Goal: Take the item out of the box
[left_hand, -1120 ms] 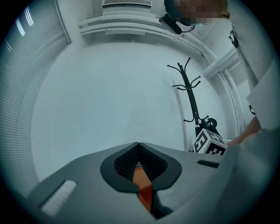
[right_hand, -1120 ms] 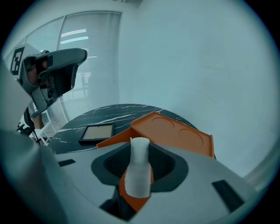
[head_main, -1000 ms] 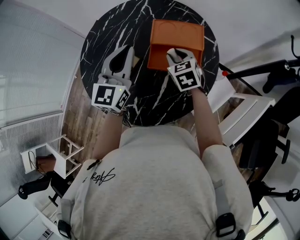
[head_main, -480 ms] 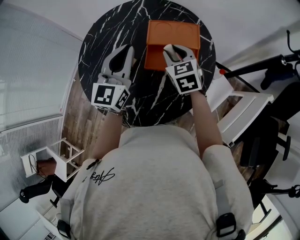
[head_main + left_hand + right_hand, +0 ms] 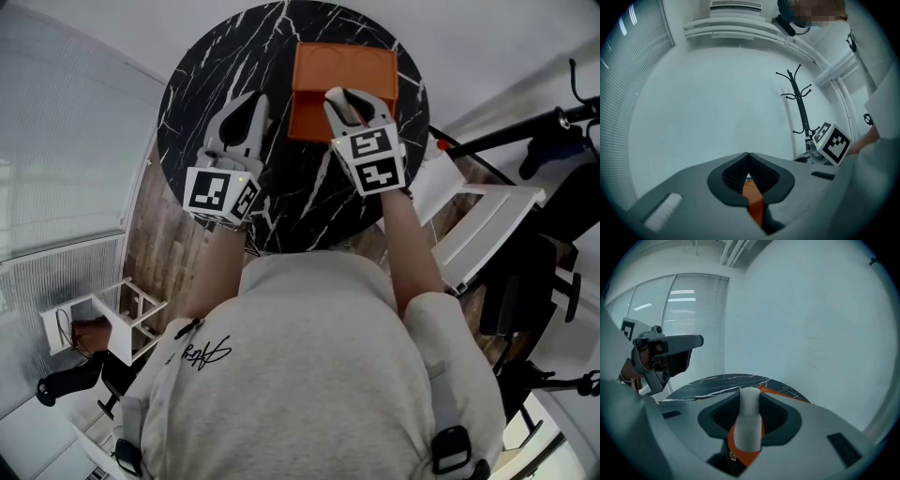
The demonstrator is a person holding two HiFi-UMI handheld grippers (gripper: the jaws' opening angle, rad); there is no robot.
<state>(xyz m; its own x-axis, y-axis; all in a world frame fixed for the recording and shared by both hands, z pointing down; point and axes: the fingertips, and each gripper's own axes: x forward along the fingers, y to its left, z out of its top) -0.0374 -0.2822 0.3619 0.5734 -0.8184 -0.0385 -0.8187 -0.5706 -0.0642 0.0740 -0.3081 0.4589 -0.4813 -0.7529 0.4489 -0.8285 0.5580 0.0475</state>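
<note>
The right gripper [image 5: 345,101] hangs over the near edge of the orange box [image 5: 342,58], which sits toward 1 o'clock on the round black marble tabletop [image 5: 211,75]. Its jaws pinch a white cylindrical item [image 5: 750,418]. The left gripper [image 5: 246,117], toward 9 o'clock over the tabletop, has its jaws pressed together on nothing.

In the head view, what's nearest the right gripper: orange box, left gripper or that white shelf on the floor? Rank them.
1. The orange box, right at the right gripper, in front.
2. The left gripper, to its left.
3. The white shelf, far off at lower left.
</note>
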